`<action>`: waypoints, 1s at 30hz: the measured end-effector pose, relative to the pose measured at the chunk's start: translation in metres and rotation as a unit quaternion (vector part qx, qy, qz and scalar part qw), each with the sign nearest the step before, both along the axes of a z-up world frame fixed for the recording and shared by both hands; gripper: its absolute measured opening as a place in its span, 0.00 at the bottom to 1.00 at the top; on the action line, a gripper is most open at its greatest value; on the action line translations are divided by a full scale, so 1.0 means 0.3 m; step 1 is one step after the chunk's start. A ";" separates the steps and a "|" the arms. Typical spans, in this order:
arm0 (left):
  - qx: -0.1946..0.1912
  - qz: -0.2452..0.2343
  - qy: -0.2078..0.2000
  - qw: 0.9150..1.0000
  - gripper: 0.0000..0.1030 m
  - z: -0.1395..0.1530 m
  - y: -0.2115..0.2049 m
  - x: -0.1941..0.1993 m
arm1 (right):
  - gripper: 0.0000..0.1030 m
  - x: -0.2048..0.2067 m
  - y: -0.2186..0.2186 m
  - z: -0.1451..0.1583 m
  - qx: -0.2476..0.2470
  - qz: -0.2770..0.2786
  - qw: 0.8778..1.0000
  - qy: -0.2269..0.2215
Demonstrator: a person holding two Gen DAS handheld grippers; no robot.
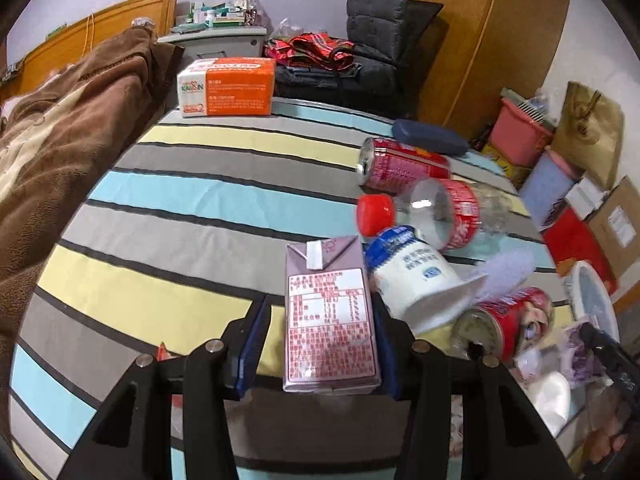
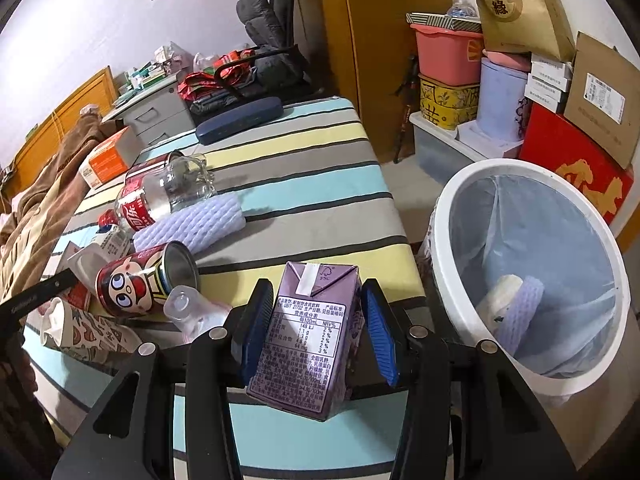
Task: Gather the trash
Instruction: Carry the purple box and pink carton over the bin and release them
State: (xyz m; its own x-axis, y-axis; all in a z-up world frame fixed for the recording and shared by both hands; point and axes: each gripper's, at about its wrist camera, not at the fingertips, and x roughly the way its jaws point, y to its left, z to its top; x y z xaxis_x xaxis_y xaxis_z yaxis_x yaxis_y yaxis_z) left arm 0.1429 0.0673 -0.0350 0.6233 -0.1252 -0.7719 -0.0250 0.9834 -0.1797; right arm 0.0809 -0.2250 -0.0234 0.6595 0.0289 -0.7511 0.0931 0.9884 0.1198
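Observation:
In the left wrist view my left gripper (image 1: 322, 308) is shut on a purple drink carton (image 1: 330, 316), held upright over the striped bed (image 1: 180, 200). My right gripper (image 2: 316, 286) is shut on a second purple carton (image 2: 308, 336), tilted, above the bed's edge beside the white lined bin (image 2: 452, 208). Loose trash lies on the bed: a cartoon-face red can (image 2: 136, 284), a cola bottle (image 2: 160, 196), a foam net sleeve (image 2: 192, 220), a small clear bottle (image 2: 192, 312), a white yoghurt bottle (image 1: 412, 272) and another red can (image 1: 404, 164).
An orange tissue box (image 1: 228, 88) and a dark blue case (image 2: 240, 120) lie at the bed's far end. A brown blanket (image 1: 60, 140) covers the left side. Boxes, a pink tub (image 2: 448, 52) and bags are stacked behind the bin; the bin holds a foam sleeve.

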 end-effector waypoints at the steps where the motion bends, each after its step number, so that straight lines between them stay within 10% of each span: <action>1: -0.006 -0.004 0.000 1.000 0.46 0.001 -0.001 0.002 | 0.46 0.000 -0.002 0.000 0.000 0.000 1.000 0.000; 30: 0.011 -0.022 -0.086 0.996 0.37 0.216 -0.067 -0.140 | 0.37 -0.073 -0.062 0.091 0.045 0.009 0.997 -0.062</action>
